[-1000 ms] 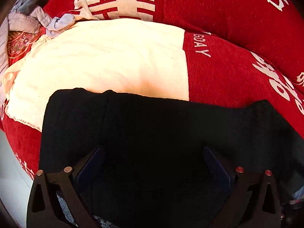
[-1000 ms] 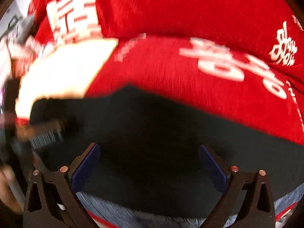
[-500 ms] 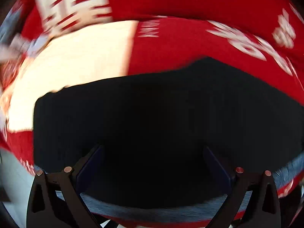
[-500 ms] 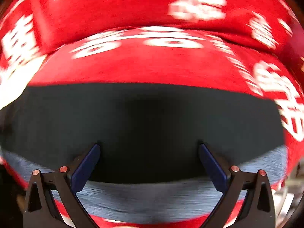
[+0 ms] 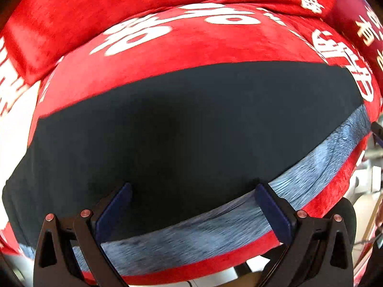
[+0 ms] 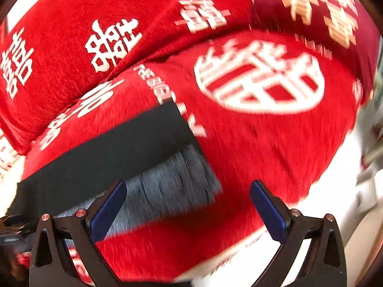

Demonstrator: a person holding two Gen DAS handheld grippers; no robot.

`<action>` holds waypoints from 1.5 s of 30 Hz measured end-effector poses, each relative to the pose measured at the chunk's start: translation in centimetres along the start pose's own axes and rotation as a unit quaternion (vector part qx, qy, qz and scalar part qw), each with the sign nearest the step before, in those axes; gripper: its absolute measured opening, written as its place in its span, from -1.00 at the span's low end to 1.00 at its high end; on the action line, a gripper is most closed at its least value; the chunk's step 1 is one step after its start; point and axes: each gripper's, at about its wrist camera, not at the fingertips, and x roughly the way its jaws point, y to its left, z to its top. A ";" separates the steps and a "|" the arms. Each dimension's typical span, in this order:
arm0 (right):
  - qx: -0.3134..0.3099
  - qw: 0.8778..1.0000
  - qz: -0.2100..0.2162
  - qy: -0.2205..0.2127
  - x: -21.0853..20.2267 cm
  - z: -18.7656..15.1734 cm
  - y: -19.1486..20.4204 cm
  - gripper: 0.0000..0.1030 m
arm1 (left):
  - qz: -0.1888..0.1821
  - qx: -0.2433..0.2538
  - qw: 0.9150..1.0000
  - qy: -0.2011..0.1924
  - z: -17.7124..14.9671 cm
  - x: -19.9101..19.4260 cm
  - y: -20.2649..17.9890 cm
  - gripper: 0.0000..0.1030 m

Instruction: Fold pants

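Observation:
Black pants (image 5: 191, 129) lie flat along a red sofa seat, with a blue-grey lining strip (image 5: 299, 177) showing along their near edge. In the left wrist view my left gripper (image 5: 192, 212) hovers open over the near edge of the pants, nothing between its fingers. The right wrist view shows the right end of the pants (image 6: 124, 148) and its grey strip (image 6: 172, 179). My right gripper (image 6: 188, 212) is open too, over the red seat just right of that end, holding nothing.
The sofa cover (image 6: 275, 143) is red with white characters, and its back cushions (image 5: 119, 7) rise behind the pants. A cream cloth (image 5: 14, 124) lies at the far left. A pale floor and blurred furniture (image 6: 359, 179) show past the sofa's right edge.
Both views have swung to the right along the pants. The cream cloth has slid out to the left edge, and the right gripper now looks past the right end of the pants.

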 end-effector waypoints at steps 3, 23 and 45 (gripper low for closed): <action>0.028 0.999 0.020 0.009 1.2 -0.3 -1.3 0.42 | 0.002 0.007 1.000 0.001 1.3 0.6 -2.1 1.00; 0.017 0.997 0.078 0.002 2.2 2.7 -1.1 -0.14 | 0.005 -0.017 1.000 -0.002 3.5 0.5 -4.4 1.00; -0.070 0.983 0.168 -0.028 4.6 -1.0 7.3 0.71 | 0.037 -0.099 0.994 0.006 3.2 1.7 -3.8 1.00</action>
